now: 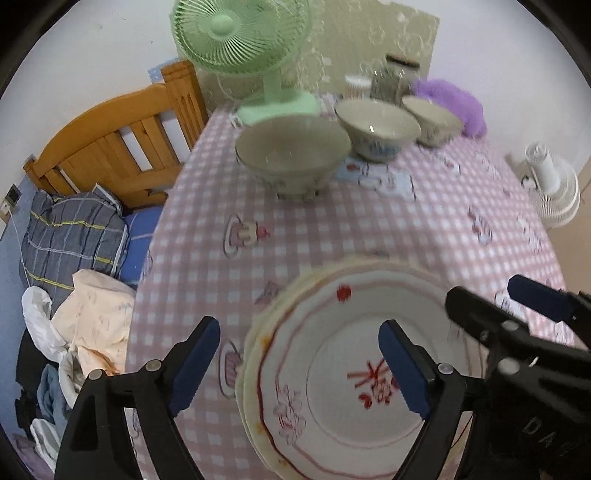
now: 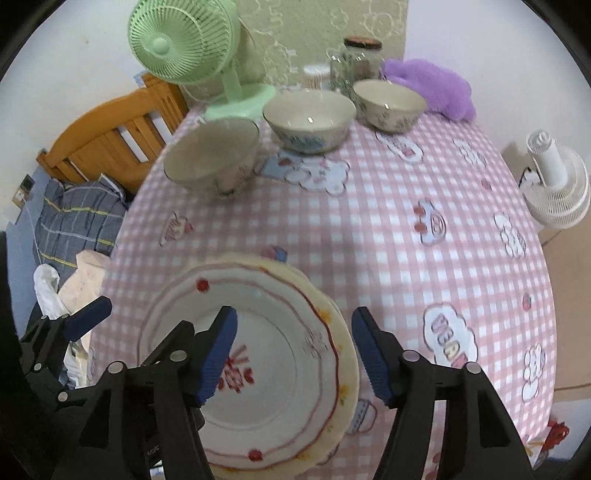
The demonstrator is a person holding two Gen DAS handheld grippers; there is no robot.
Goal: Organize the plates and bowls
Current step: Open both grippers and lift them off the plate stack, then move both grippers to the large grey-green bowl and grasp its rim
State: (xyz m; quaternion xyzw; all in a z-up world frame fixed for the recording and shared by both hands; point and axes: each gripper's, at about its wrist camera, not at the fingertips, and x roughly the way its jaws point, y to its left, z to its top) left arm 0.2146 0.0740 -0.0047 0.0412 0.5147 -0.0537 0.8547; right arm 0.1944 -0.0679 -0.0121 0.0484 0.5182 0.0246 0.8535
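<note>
Your left gripper and right gripper both gape empty over the stacked white red-patterned ceramic plates on the pink checked tablecloth.

Your desk wears a pink-and-white gingham cloth dotted with cartoon clouds and cups. The top plate is white with a wavy red rim line, red dots and a red motif at its centre — the plate under it is cream with yellow flecks. The three bowls are off-white with blue-grey prints outside. Each hand-held gripper you carry is black with navy pads. The fan is mint green, the plush purple, the headboard orange wood.
</note>
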